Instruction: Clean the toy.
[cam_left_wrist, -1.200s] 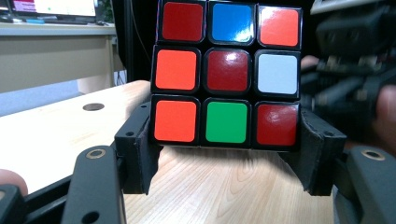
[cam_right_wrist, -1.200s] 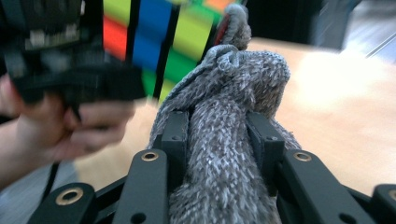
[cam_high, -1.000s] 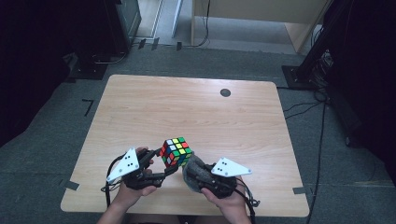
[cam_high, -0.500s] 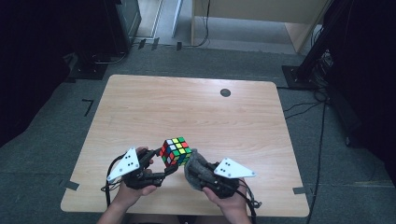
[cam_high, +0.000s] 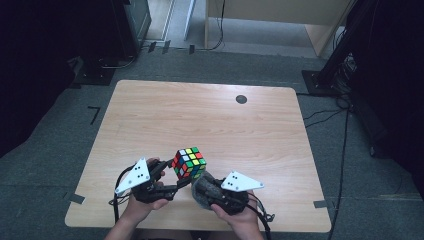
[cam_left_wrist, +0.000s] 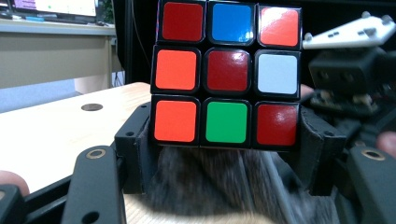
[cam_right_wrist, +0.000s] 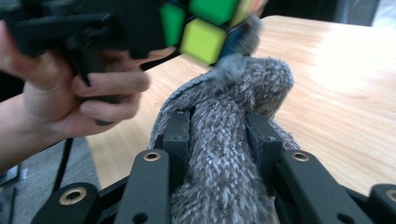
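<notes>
Left gripper (cam_high: 172, 186) clamped on the puzzle cube (cam_high: 189, 163) — jaws pinch its bottom layer from 2 sides, cube held up off the table (cam_high: 210, 115) near the front edge. Right gripper (cam_high: 200, 187) closed on a bunched grey cloth (cam_high: 204, 189). In the right gripper view the cloth (cam_right_wrist: 224, 140) pokes forward from the jaws and its tip touches the cube's underside (cam_right_wrist: 205, 28). Key relation: cube sits directly ahead of and above the cloth — likely a wipe, so the right hand (cam_high: 240, 217) moves up and across while the left holds steady.
</notes>
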